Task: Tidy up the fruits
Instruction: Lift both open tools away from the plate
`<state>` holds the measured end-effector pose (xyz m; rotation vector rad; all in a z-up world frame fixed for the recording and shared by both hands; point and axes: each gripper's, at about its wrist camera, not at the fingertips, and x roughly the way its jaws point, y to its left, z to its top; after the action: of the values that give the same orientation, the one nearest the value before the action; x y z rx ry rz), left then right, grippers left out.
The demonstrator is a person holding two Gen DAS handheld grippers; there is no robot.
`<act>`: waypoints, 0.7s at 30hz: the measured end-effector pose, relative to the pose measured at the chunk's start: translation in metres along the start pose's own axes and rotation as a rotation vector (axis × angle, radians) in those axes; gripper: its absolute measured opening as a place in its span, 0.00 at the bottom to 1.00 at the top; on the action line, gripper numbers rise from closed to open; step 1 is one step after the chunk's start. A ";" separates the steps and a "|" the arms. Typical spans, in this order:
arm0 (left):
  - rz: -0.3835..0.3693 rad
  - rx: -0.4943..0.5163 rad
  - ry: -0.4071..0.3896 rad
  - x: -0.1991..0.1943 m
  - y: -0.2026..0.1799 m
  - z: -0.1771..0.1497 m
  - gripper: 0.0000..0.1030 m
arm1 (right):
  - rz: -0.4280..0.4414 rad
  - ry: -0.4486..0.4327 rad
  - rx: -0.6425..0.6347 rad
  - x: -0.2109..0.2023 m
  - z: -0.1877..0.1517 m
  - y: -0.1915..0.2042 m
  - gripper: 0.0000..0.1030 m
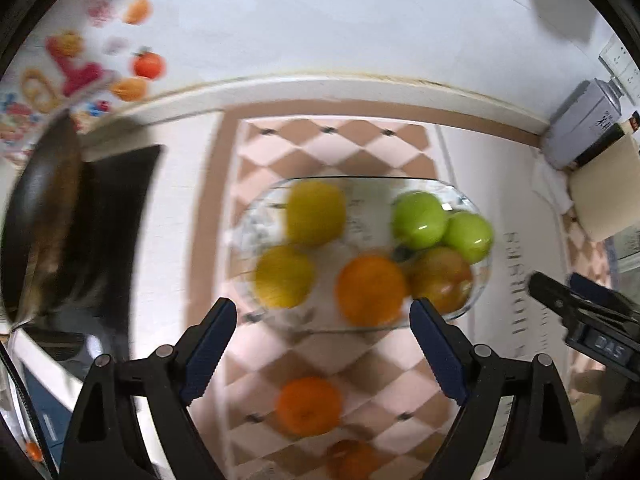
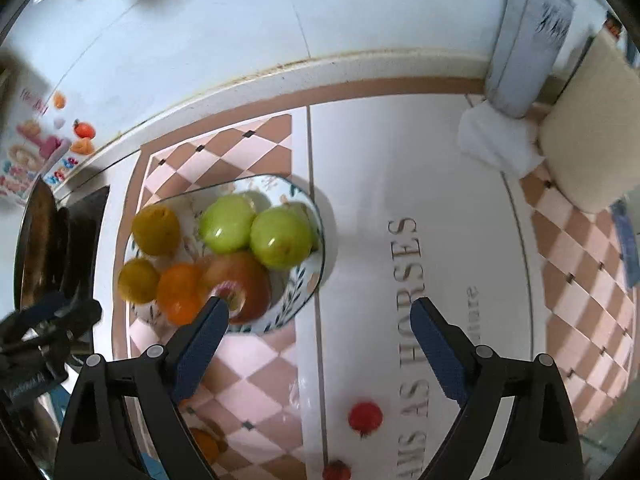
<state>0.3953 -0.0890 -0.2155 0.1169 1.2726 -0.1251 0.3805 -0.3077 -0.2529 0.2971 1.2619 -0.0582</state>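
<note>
Both tongs, left gripper [image 1: 322, 312] and right gripper [image 2: 320, 312], are spread apart and holding nothing. The fruit bowl [image 2: 308, 280] sits on the checkered mat [image 2: 256, 356] at about 11 o'clock from the right one, a loose orange [image 1: 309, 405] sitting just short of it. Frying pan [image 1: 44, 216] crowds 9 o'clock, a small red fruit [image 2: 365, 418] at 6.

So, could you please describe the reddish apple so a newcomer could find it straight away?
Look at the patterned plate on the checkered cloth. The reddish apple lies at its near edge, between the orange and the two green apples. It is the only red-brown fruit on the plate.
</note>
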 end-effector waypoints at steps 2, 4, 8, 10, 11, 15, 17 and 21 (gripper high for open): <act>0.038 -0.001 -0.034 -0.012 0.007 -0.011 0.86 | -0.014 -0.029 -0.008 -0.016 -0.011 0.007 0.92; 0.046 -0.003 -0.068 -0.025 0.011 -0.020 0.86 | -0.031 -0.066 -0.019 -0.035 -0.021 0.015 0.92; 0.039 -0.001 -0.123 -0.057 0.018 -0.036 0.86 | -0.060 -0.137 -0.051 -0.073 -0.037 0.032 0.92; 0.029 -0.003 -0.148 -0.070 0.018 -0.044 0.86 | -0.072 -0.172 -0.068 -0.092 -0.045 0.040 0.92; 0.024 -0.005 -0.165 -0.078 0.017 -0.049 0.86 | -0.077 -0.188 -0.074 -0.099 -0.048 0.044 0.92; 0.011 -0.011 -0.210 -0.102 0.018 -0.062 0.86 | -0.081 -0.234 -0.089 -0.129 -0.064 0.054 0.92; 0.007 -0.015 -0.231 -0.113 0.019 -0.068 0.86 | -0.076 -0.252 -0.091 -0.143 -0.072 0.059 0.92; -0.003 -0.022 -0.266 -0.129 0.020 -0.076 0.86 | -0.059 -0.276 -0.081 -0.159 -0.085 0.064 0.92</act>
<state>0.2899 -0.0535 -0.1141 0.0765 1.0083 -0.1249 0.2662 -0.2435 -0.1137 0.1751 0.9958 -0.0953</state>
